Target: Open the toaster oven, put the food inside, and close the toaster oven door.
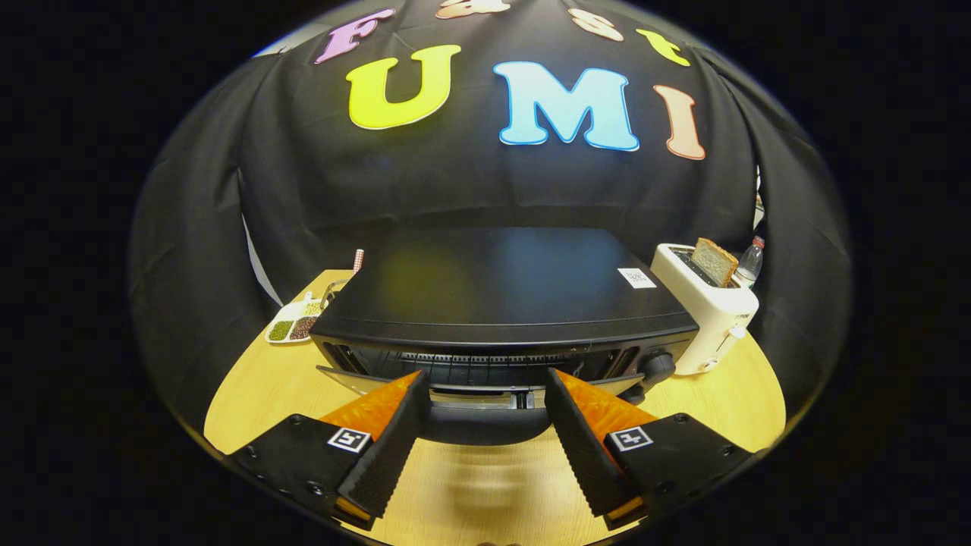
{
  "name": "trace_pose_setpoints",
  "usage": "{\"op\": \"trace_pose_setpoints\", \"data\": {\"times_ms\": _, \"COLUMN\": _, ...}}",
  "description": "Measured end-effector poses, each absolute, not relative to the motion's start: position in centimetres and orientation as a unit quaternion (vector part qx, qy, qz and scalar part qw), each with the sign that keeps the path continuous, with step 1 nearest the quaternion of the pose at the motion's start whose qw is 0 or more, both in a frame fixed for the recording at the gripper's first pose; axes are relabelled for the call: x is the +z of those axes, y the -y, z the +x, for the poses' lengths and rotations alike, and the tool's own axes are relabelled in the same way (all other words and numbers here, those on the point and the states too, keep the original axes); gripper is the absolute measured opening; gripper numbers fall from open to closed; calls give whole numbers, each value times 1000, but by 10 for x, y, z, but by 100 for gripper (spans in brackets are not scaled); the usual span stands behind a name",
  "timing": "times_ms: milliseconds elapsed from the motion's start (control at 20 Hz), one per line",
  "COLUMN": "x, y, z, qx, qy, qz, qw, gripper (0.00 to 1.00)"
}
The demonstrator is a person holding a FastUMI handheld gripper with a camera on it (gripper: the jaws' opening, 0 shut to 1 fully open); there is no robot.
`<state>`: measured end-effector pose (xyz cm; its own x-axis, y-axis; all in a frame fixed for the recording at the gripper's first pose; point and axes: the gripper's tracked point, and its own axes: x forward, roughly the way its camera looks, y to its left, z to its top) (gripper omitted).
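A black toaster oven [493, 292] sits on the wooden table [250, 387], just ahead of my fingers. Its glass door [345, 377] leans outward, partway open, and the wire rack [485, 365] shows through the gap at the top. The door's handle bar [485, 400] lies between my fingertips. My gripper [487, 379] is open, its fingers spread wide to either side of the handle without pressing on it. A slice of bread [714, 262] stands in a white toaster [709, 311] to the right of the oven.
A small white tray of beans [292, 322] lies left of the oven, with a clear container [334, 288] behind it. A plastic bottle [749, 262] stands behind the white toaster. The oven's knob [658, 365] sticks out at its front right. Bare table lies under the fingers.
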<state>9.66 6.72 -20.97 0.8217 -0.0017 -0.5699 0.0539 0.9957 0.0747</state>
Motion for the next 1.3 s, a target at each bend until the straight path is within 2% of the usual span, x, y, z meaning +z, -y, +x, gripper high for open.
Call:
{"op": "trace_pose_setpoints", "data": {"times_ms": 900, "x": -227, "y": -72, "z": 49, "qx": 8, "qy": -334, "qz": 72, "qw": 940, "gripper": 98}}
{"op": "trace_pose_setpoints", "data": {"times_ms": 1150, "x": -237, "y": -73, "z": 31, "qx": 7, "qy": -333, "qz": 152, "qw": 930, "gripper": 95}}
{"op": "trace_pose_setpoints", "data": {"times_ms": 1300, "x": -250, "y": -73, "z": 20, "qx": 14, "qy": -355, "qz": 127, "qw": 926, "gripper": 94}}
